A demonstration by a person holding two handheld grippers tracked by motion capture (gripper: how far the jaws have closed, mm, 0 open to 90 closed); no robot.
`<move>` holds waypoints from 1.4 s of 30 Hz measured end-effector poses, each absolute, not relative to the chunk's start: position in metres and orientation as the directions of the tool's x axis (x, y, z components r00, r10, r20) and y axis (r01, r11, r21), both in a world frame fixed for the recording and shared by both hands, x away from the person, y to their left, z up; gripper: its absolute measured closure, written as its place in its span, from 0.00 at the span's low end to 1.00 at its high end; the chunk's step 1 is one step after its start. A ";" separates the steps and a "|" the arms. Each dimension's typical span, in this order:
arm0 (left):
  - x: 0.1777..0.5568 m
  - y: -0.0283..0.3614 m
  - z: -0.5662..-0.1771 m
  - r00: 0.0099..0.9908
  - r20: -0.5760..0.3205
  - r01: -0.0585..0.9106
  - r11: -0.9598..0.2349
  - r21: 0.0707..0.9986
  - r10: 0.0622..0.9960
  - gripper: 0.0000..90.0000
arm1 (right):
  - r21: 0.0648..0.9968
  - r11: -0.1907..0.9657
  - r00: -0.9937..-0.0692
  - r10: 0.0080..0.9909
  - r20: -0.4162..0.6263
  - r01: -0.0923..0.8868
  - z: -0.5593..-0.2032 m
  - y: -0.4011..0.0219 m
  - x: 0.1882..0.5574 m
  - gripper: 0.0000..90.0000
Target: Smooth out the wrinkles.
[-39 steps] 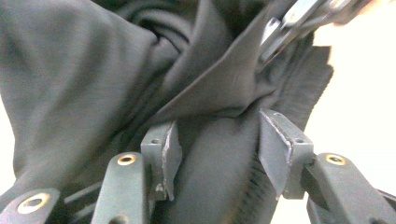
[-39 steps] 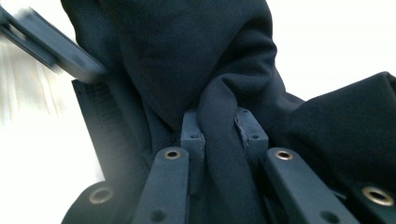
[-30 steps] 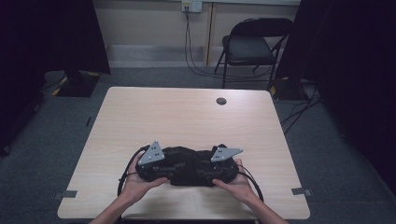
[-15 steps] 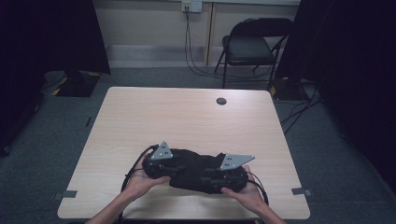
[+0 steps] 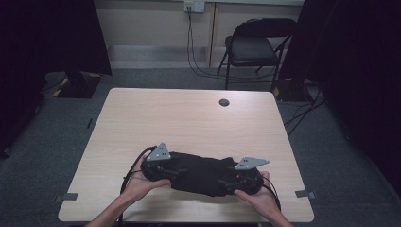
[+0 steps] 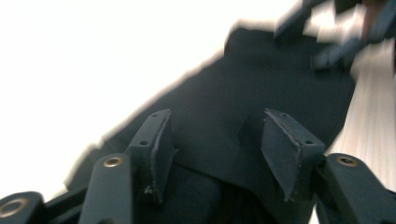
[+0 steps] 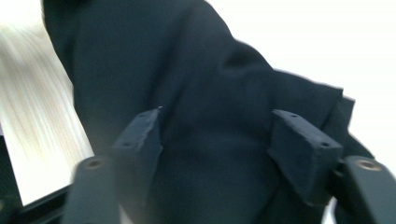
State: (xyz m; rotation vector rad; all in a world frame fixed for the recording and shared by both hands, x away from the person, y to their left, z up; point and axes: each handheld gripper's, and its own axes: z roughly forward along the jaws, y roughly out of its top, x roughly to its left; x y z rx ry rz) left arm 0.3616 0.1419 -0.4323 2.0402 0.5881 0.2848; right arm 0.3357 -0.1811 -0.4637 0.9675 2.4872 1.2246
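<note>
while both grippers' fingers (image 6: 154, 149) have just been opening, a dark cloth (image 5: 201, 172) lies loose between them on the table (image 5: 189, 118).

Black cloth (image 5: 201, 172) bunched, lying stretched along table's near edge.

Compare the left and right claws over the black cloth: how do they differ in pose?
The left claw sits higher in the high view, farther up the table; the right claw sits nearer the front edge. The left claw's grey plate stands tipped up; the right claw's lies flatter. Both point inward over the black cloth, jaws apart with cloth beneath them, neither pinching it; both have just been opening.
</note>
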 end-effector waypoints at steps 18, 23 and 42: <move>0.384 0.144 -0.472 0.815 0.002 0.379 -0.536 0.754 0.580 0.40 | 0.734 0.479 -0.751 0.657 0.065 0.482 -0.497 -0.160 0.374 0.22; 0.392 0.149 -0.475 0.785 -0.001 0.401 -0.508 0.762 0.619 0.41 | 0.746 0.484 -0.763 0.644 0.051 0.458 -0.499 -0.155 0.390 0.24; 0.386 0.195 -0.441 0.712 -0.075 0.436 -0.356 0.827 0.698 0.29 | 0.825 0.337 -0.724 0.679 0.121 0.454 -0.453 -0.178 0.390 0.23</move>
